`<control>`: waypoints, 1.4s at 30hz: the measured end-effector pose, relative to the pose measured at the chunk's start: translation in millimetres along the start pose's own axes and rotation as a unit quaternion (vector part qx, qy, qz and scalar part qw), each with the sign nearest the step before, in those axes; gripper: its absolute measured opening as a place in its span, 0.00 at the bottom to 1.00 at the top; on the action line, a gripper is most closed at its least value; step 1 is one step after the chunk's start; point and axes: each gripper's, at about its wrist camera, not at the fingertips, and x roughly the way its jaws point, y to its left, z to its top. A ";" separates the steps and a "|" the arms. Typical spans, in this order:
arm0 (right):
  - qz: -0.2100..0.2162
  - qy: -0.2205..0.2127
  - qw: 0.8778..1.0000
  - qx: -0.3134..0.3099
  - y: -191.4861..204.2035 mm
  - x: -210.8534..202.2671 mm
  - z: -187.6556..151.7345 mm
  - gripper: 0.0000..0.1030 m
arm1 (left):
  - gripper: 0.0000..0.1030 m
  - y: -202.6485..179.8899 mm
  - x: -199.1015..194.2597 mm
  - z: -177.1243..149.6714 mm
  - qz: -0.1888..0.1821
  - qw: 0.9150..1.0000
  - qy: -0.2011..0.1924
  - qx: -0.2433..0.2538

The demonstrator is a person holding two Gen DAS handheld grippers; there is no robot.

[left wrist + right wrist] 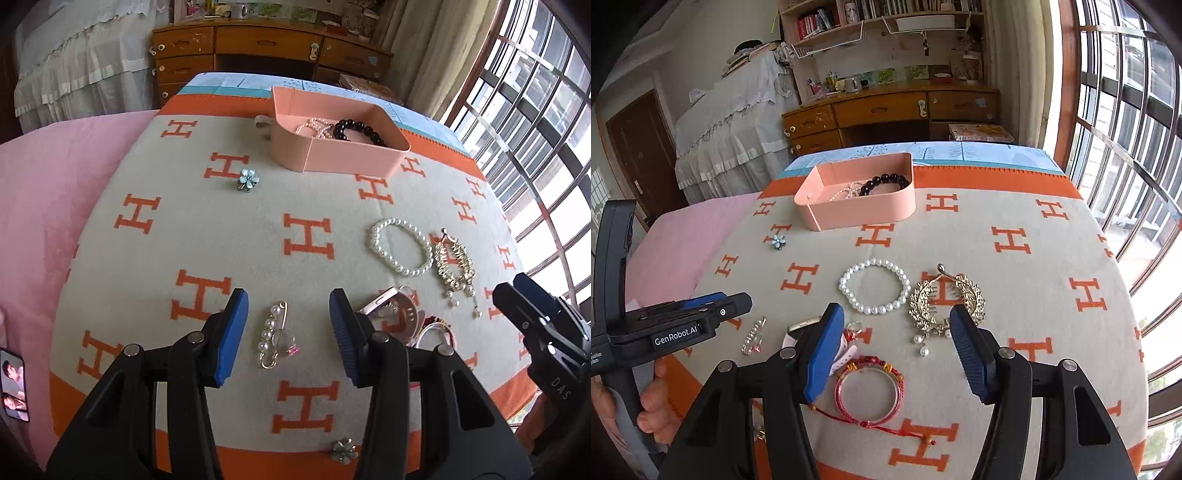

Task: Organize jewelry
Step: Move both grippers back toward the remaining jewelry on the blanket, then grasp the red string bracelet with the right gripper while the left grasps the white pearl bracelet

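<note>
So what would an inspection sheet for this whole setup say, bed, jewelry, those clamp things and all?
Surface: blanket patterned with orange H shapes, spread over a bed.
Job's things: pink box holding a black bead bracelet; on the blanket a pearl bracelet, gold leaf piece, red bangle, pearl pin and blue flower clip.
Clutter: a phone lying on the pink sheet.
Grippers: left gripper open above the pearl pin; right gripper open above the red bangle; neither holds anything.
Cables: nothing seen.
Surroundings: wooden desk, bookshelves, barred window.
</note>
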 end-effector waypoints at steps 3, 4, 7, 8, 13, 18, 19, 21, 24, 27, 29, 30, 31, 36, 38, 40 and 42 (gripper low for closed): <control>-0.014 0.005 1.000 -0.014 2.6 0.8 -13.1 0.59 | 0.41 1.4 3.9 -11.5 0.003 1.000 0.009 0.010; -0.016 0.008 1.000 -0.019 3.1 2.3 -17.9 0.59 | 0.41 2.3 4.9 -14.9 0.001 1.000 0.012 0.012; -0.015 0.028 0.999 -0.025 0.8 9.8 -31.1 0.59 | 0.41 4.0 7.5 -24.5 0.006 1.000 0.017 0.022; -0.012 0.036 0.999 -0.026 0.1 13.7 -35.7 0.59 | 0.41 4.6 8.0 -27.2 0.007 1.000 0.019 0.024; -0.005 0.068 0.997 -0.026 -4.2 34.5 -49.0 0.47 | 0.41 4.4 8.5 -35.6 -0.001 0.999 0.021 0.031; 0.001 0.092 0.995 -0.037 -3.8 54.4 -55.9 0.36 | 0.41 -0.3 12.5 -37.1 -0.008 0.999 0.022 0.038; -0.004 0.085 0.995 -0.045 -1.7 54.4 -56.3 0.36 | 0.41 -0.5 13.6 -37.4 -0.009 0.999 0.023 0.037; -0.013 0.081 0.995 -0.065 4.4 56.6 -57.5 0.35 | 0.41 0.7 15.8 -37.7 -0.011 0.999 0.026 0.033; -0.021 0.070 0.993 -0.091 12.4 57.8 -59.7 0.29 | 0.41 4.8 19.4 -37.0 -0.014 0.999 0.031 0.021; -0.014 0.064 0.993 -0.097 15.5 57.7 -61.0 0.18 | 0.41 7.6 22.5 -35.8 -0.014 0.999 0.034 0.014; -0.009 0.063 0.994 -0.094 14.6 57.2 -61.0 0.11 | 0.41 8.1 24.3 -35.6 -0.014 0.999 0.036 0.014; -0.006 0.064 0.994 -0.089 12.7 57.3 -60.5 0.07 | 0.41 7.5 24.9 -35.3 -0.014 0.999 0.036 0.015; 0.001 0.065 0.995 -0.079 9.2 56.8 -59.6 0.07 | 0.41 6.6 25.1 -35.3 -0.013 0.999 0.036 0.016; 0.029 0.072 0.997 -0.025 -9.7 55.7 -55.9 0.06 | 0.41 -2.0 19.9 -36.0 -0.011 0.999 0.026 0.030; 0.025 0.072 0.997 -0.018 -13.9 55.7 -54.5 0.06 | 0.41 -7.5 17.1 -35.5 -0.010 0.999 0.020 0.040; 0.026 0.072 0.997 -0.012 -18.2 55.3 -54.2 0.06 | 0.41 -15.1 16.2 -34.1 -0.008 0.998 0.017 0.054; 0.026 0.070 0.997 -0.008 -21.4 54.2 -53.9 0.06 | 0.41 -23.0 15.8 -33.0 -0.007 0.998 0.014 0.069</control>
